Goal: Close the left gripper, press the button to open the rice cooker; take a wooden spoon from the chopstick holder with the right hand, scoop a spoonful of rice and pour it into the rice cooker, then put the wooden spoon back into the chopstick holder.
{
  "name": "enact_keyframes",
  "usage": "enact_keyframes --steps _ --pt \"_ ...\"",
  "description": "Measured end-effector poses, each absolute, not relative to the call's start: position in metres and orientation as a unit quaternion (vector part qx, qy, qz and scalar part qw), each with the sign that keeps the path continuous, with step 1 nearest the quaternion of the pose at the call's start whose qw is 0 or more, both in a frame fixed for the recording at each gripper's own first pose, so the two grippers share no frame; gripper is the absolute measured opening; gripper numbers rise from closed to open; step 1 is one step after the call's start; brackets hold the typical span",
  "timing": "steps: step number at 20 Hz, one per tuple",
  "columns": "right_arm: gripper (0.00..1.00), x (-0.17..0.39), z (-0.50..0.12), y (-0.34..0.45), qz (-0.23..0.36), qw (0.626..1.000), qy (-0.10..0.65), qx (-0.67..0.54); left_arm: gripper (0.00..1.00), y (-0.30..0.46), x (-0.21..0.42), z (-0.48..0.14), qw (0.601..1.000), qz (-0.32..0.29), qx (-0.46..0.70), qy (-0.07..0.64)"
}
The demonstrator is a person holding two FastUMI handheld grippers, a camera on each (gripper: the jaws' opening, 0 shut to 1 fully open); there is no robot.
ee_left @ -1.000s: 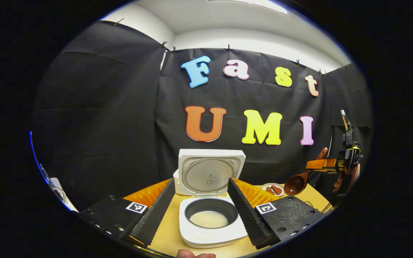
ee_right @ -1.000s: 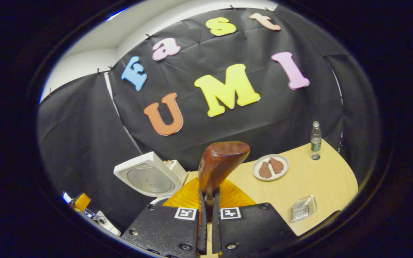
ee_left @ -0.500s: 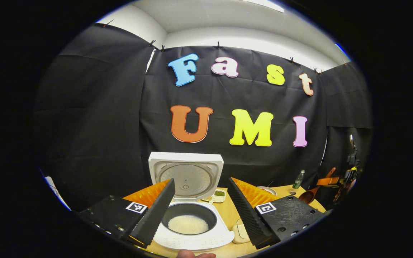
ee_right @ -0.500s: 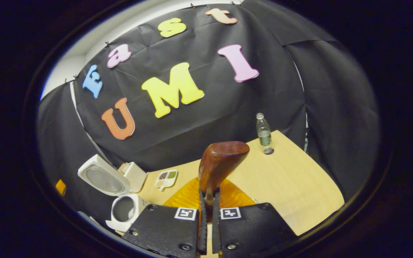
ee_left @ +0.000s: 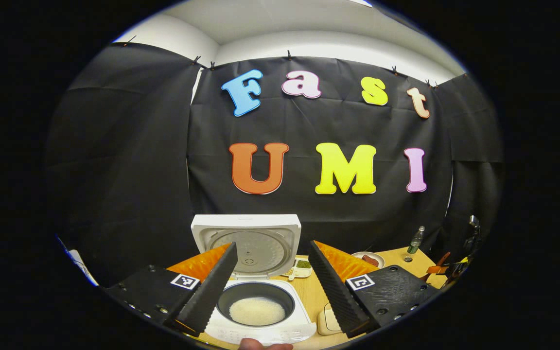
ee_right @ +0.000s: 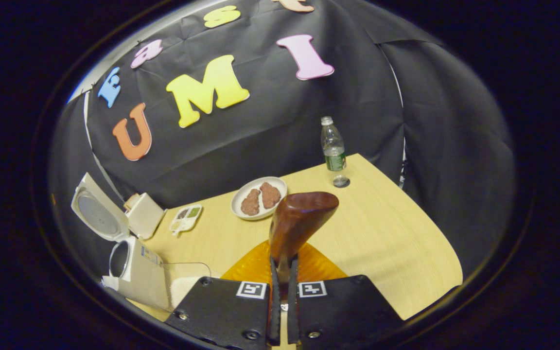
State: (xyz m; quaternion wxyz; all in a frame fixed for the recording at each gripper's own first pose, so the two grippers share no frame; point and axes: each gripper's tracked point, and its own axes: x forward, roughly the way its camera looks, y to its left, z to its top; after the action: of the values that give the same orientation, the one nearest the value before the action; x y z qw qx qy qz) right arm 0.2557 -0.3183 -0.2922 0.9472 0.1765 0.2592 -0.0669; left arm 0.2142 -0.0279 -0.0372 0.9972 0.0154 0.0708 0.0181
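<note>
We can read no text: the square black-and-white markers on the right gripper and left gripper carry patterns only, and the bottle's green label is too small to read.

A white cooker is showing a dark pot and pale rice. The spoon ahead of the right fingers is glowing reddish-brown over a tan table.
</note>
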Motion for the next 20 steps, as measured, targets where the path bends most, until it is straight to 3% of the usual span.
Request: enact_keyframes --steps 6,11,12,15,17,20 --pt "0.12 0.261 -0.327 -0.314 -0.064 0.945 0.27 0.17 0.94 -0.03 0.215 -0.042 0.996 0.029 0.024 0.078" --pt "0.2 0.262 -0.321 -0.313 -0.063 0.948 0.261 0.17 0.94 -0.029 0.21 -0.04 0.996 0.034 0.026 0.081" --pt "0.25 0.262 -0.315 -0.313 -0.062 0.951 0.257 0.162 0.94 -0.029 0.209 -0.038 0.996 0.033 0.025 0.078" --pt "0.72 0.256 -0.297 -0.32 -0.075 0.957 0.244 0.139 0.94 -0.028 0.209 -0.033 0.997 0.029 0.018 0.073" --pt "0.89 0.249 -0.283 -0.329 -0.092 0.96 0.233 0.123 0.94 -0.026 0.209 -0.027 0.997 0.026 0.012 0.067" --pt "0.89 0.236 -0.252 -0.338 -0.111 0.965 0.212 0.108 0.94 -0.017 0.211 -0.015 0.998 0.025 0.013 0.053"
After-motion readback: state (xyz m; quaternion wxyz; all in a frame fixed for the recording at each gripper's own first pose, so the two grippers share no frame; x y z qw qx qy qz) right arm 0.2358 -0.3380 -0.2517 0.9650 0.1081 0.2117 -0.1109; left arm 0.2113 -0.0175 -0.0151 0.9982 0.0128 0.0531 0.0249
